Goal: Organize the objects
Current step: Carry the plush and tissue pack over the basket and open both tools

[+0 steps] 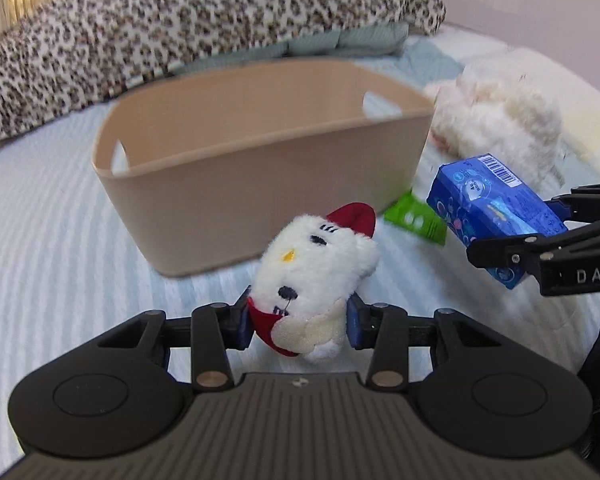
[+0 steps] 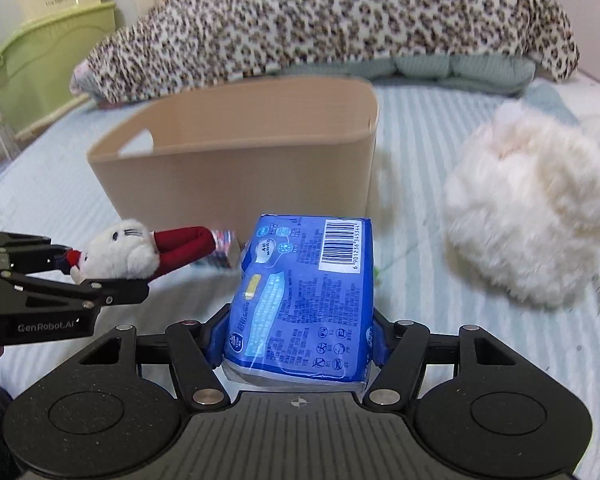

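My left gripper is shut on a small white plush cat with a red bow, held above the bed just in front of a beige plastic basket. In the right wrist view the plush and left gripper show at the left. My right gripper is shut on a blue tissue pack, in front of the basket. In the left wrist view the pack and right gripper show at the right. The inside of the basket is hidden.
A green packet lies by the basket's right corner. A fluffy white plush sits to the right. A small patterned item lies near the basket. A leopard-print blanket lies behind on the striped bed. A green cabinet stands at the far left.
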### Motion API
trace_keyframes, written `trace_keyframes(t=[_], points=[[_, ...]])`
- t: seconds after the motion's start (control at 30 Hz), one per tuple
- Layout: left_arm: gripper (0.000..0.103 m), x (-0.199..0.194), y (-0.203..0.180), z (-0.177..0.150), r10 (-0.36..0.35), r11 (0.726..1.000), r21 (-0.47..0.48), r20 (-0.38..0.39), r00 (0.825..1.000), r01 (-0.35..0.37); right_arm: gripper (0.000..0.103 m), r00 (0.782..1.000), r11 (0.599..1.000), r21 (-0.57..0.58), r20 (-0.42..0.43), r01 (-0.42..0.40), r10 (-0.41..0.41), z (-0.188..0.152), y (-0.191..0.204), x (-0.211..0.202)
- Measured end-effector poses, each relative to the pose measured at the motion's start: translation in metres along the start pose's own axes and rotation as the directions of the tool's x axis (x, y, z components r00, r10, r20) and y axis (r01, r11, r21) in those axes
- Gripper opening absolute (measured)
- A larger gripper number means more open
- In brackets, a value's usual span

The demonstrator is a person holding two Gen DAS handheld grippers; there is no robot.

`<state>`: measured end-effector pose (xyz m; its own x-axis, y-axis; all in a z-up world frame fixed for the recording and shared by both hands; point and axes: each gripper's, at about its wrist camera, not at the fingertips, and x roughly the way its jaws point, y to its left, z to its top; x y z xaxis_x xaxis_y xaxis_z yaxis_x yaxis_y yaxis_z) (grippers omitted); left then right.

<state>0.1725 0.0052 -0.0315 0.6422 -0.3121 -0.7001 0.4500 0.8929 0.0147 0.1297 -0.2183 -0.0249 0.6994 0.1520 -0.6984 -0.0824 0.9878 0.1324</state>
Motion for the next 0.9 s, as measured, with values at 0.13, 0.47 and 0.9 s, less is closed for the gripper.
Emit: trace_keyframes(t=[0.13,0.47,0.9], points=[[0.045,-0.022,-0.001,0.012,0.043,0.999,-0.012,0.091,0.995,-0.042,0.063,0.997,1.000,0.002,0.079,0.001,-0.002,0.013,-0.002,-0.019],[0.045,-0.042,0.016,0.055,0.150,0.987,-0.089,0.225,0.963,-0.133,0.063,0.969,1.000,0.013,0.247,-0.013,0.009,0.060,-0.007,-0.034],[0.045,0.025,0.028,0.107,0.256,0.961,-0.146,0.166,0.952,-0.233,0.063,0.962,1.000,-0.019,0.273,0.006,-0.001,0.114,0.009,0.025]])
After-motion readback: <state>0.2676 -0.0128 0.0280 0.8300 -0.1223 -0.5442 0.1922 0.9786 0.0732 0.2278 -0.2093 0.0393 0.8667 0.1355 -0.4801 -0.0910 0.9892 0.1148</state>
